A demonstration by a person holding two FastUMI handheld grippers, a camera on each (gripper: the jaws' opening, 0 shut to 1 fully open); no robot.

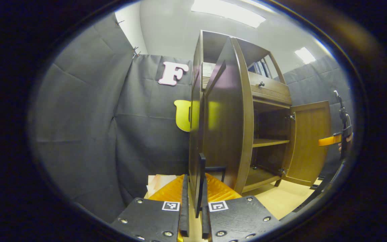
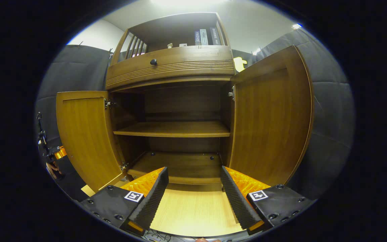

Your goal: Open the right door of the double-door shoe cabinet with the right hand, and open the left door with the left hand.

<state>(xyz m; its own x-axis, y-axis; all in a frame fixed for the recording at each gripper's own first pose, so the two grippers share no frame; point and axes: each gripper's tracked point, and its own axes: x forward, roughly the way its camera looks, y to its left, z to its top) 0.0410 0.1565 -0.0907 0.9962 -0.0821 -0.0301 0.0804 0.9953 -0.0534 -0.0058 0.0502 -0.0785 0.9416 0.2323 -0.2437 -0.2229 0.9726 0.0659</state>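
The shoe cabinet (image 2: 176, 101) stands on the pale wooden floor (image 2: 193, 211) with both doors swung open.

Left gripper view: the left gripper (image 1: 194, 198) is closed on the dark handle (image 1: 201, 174) at the free edge of the left door (image 1: 225, 117); both fingers (image 1: 184, 201) press against the handle with only a narrow gap between them. The left door stands edge-on to the camera. Farther right, the right door (image 1: 309, 141) is open, and the right gripper (image 1: 331, 139) shows beside its outer edge.

Right gripper view: the right gripper (image 2: 193, 198) faces the open interior, fingers (image 2: 151, 198) spread wide and holding nothing. The middle shelf (image 2: 175, 129) and bottom shelf (image 2: 180, 164) are exposed. A drawer (image 2: 170, 65) with a round knob (image 2: 153, 62) sits above the opening, with books (image 2: 205, 37) in the top compartment.
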